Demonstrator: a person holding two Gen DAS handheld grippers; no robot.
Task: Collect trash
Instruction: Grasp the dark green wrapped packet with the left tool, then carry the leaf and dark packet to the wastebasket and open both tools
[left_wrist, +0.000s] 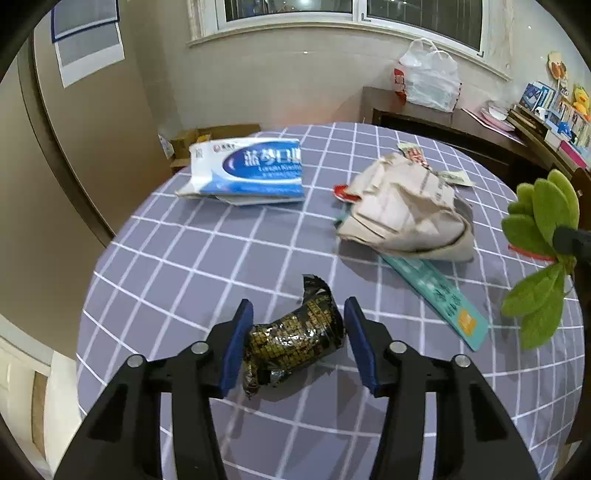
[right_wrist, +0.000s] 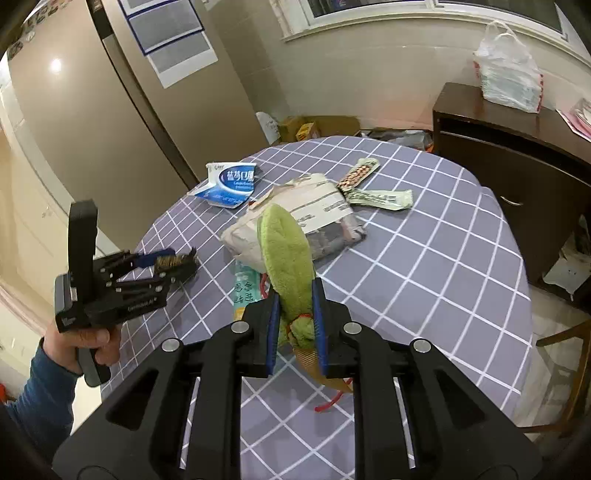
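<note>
My left gripper (left_wrist: 297, 332) is open, with its blue pads on either side of a crumpled black and gold wrapper (left_wrist: 295, 334) lying on the checked tablecloth (left_wrist: 207, 266). The left pad looks to touch it; the right pad stands a little apart. From the right wrist view the left gripper (right_wrist: 173, 264) is low over that wrapper (right_wrist: 175, 263). My right gripper (right_wrist: 295, 321) is shut on a green plush leaf toy (right_wrist: 286, 254), held above the table; the toy also shows in the left wrist view (left_wrist: 541, 243). Other trash: a blue and white box (left_wrist: 245, 171), a crumpled paper bag (left_wrist: 402, 206), a teal packet (left_wrist: 439, 295).
Two flat snack wrappers (right_wrist: 373, 184) lie at the table's far side. A dark wooden cabinet (right_wrist: 509, 155) with a white plastic bag (right_wrist: 508, 70) stands right of the table. Cardboard boxes (right_wrist: 314, 127) sit on the floor behind it. A chair (right_wrist: 569, 354) is at the right.
</note>
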